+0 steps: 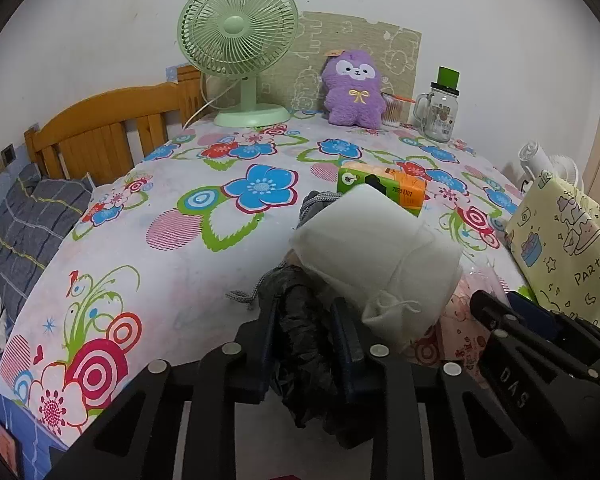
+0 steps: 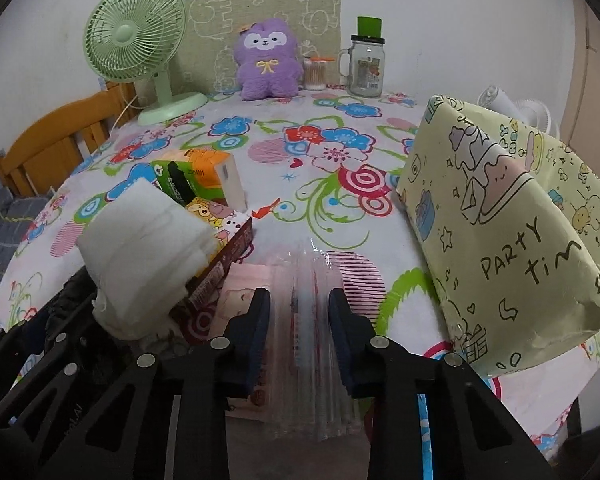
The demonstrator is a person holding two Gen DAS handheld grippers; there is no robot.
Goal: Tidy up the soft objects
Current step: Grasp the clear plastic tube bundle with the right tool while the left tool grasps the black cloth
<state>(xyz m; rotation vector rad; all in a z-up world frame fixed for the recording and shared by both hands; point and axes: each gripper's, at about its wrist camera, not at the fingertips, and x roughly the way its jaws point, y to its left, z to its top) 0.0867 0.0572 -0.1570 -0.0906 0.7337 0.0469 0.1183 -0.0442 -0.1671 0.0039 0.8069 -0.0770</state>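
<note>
The left tool (image 1: 304, 336) is closed on a crumpled black plastic bag (image 1: 300, 360): both dark pads press into its folds, and the bag bulges out above and below them. A grey knitted cord (image 1: 242, 296) trails from the bundle onto the worktop (image 1: 172, 260), which is covered by a flowered cloth. Leaning just beside the left tool's right finger (image 1: 346, 344) is a white wadded pack in a gauze pouch (image 1: 380, 248), its tied end hanging down near that finger.

The right tool (image 2: 299, 332) is clamped on a stack of clear plastic packets with pink print (image 2: 300, 300), the packets standing on edge between the pads and running forward onto the worktop. To its left lie the white pack, a red cartoon-printed box (image 2: 224, 240) under it, and a green and orange tissue packet (image 2: 196, 178) behind. To its right stands a yellow "PARTY" gift bag (image 2: 500, 232). At the back, well apart from both tools, a purple plush toy (image 2: 266, 60) sits against the wall beside a green fan (image 2: 136, 44) and a glass jar mug (image 2: 366, 68).
</note>
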